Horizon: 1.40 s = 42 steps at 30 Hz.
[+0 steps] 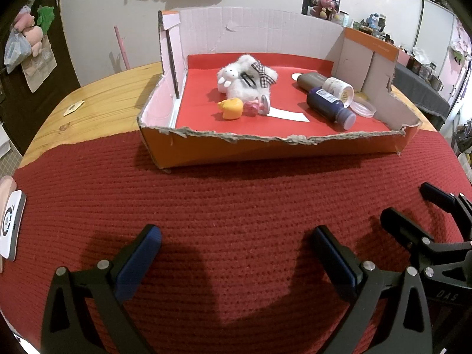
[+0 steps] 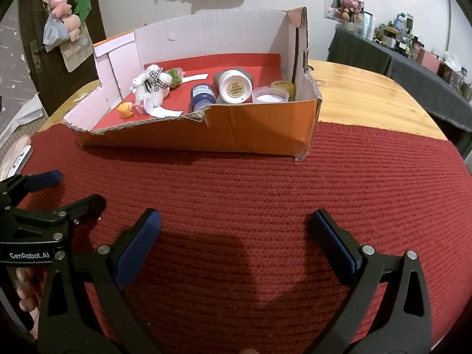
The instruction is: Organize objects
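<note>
An orange cardboard box (image 1: 265, 147) (image 2: 236, 132) with a red floor stands on the red knitted mat. Inside lie a white plush rabbit (image 1: 246, 73) (image 2: 150, 87), a small yellow toy (image 1: 231, 108) (image 2: 125, 109), a pink clip (image 1: 252, 107), a dark blue bottle (image 1: 330, 104) (image 2: 202, 94), a white jar (image 1: 339, 87) (image 2: 234, 87), a brown bottle (image 1: 309, 79) and a clear lid (image 1: 364, 107) (image 2: 270, 95). My left gripper (image 1: 236, 244) hovers open over the mat, nothing between its fingers. My right gripper (image 2: 236, 230) is open beside it, also holding nothing.
A wooden table (image 1: 103, 97) (image 2: 368, 94) carries the mat (image 1: 236, 200). A white device (image 1: 10, 227) lies at the mat's left edge. Plush toys hang on a door (image 2: 63, 8) at the far left. A cluttered dark-clothed table (image 2: 413, 59) stands at the right.
</note>
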Each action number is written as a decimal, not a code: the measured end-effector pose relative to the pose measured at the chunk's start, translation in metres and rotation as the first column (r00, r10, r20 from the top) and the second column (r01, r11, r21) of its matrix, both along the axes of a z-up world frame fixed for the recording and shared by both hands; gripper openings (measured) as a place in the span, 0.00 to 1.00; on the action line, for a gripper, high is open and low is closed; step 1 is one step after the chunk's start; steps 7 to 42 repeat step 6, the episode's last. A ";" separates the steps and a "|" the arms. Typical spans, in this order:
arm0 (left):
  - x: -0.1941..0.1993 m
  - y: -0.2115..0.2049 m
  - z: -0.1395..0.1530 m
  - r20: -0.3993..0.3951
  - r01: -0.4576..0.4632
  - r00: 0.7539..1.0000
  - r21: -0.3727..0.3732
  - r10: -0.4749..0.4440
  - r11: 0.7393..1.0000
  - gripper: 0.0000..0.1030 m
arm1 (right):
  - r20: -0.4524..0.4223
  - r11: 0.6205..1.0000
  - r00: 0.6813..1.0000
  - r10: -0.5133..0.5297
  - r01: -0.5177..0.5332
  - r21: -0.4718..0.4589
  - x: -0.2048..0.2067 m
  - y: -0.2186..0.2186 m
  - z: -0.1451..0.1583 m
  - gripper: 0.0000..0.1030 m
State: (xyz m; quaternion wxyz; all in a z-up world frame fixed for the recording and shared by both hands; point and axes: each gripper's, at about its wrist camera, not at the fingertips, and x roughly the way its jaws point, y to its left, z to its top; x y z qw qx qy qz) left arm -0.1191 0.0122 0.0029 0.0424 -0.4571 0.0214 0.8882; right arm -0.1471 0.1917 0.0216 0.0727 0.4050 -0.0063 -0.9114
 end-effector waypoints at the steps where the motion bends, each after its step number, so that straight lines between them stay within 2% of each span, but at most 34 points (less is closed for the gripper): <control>1: 0.000 0.000 0.000 0.000 0.000 1.000 0.000 0.000 1.000 1.00 | -0.001 1.000 1.000 0.000 0.000 -0.002 0.000 0.000 0.000 1.00; 42: 0.000 0.000 0.000 -0.001 -0.001 1.000 -0.001 0.001 1.000 1.00 | -0.001 1.000 1.000 -0.001 0.001 -0.002 0.000 0.000 0.000 1.00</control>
